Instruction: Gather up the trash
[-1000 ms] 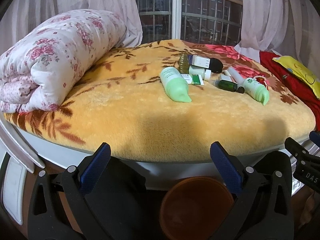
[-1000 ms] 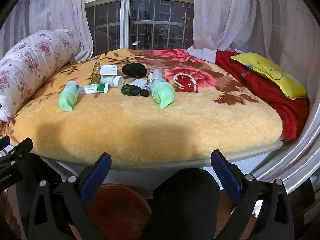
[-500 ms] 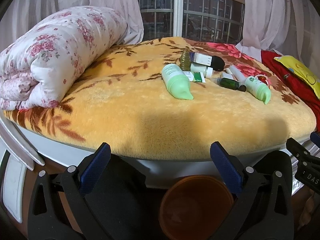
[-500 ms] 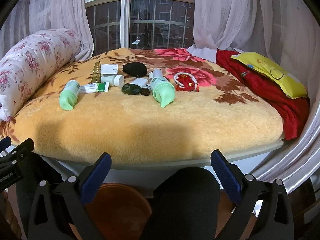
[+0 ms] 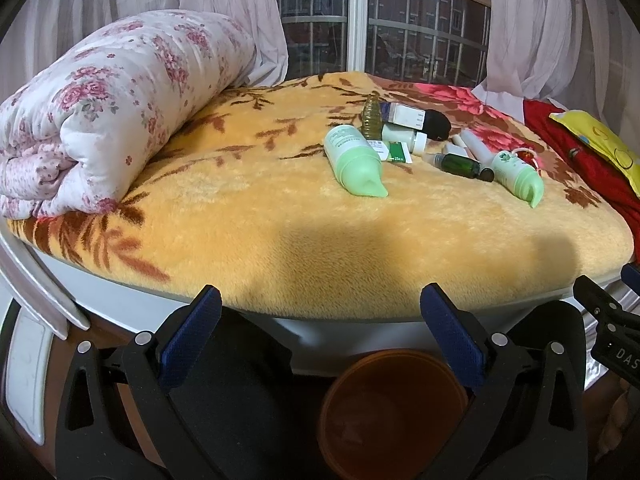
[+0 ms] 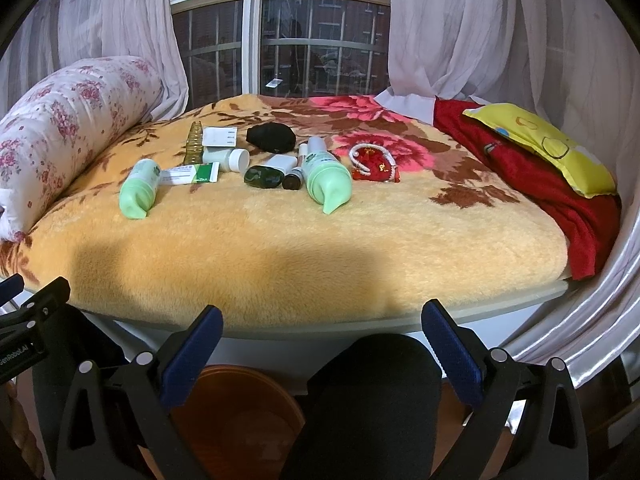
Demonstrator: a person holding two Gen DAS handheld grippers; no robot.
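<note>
Status: collection has not begun, judging by the layout — every item lies on the bed [image 6: 320, 256] and the brown bin [image 5: 394, 412] on the floor looks empty.

Left gripper [image 5: 320, 324]: jaws spread wide, holding nothing, hovering at the near bed edge at 6 o'clock in its own view. The bin sits directly below it, between the fingers.

Items, left to right in the right wrist view:
- Left green bottle [image 6: 138, 190], lying at 10 o'clock, cap toward the camera.
- Green-and-white tube [image 6: 192, 174], touching that bottle's far end.
- Ribbed amber bottle [image 6: 195, 142], white box [image 6: 220, 136] and white jar [image 6: 226, 159], clustered at 11 o'clock.
- Black lump [image 6: 271, 137], dark green bottle [image 6: 269, 176] and right green bottle [image 6: 326, 178], near 12 o'clock.
- Red pouch [image 6: 374, 160] with white beads, just beside the right green bottle — possibly not trash.

Right gripper [image 6: 322, 326]: jaws likewise spread and empty, at 6 o'clock.

Remaining: all pickups and all drops into the bin.
</note>
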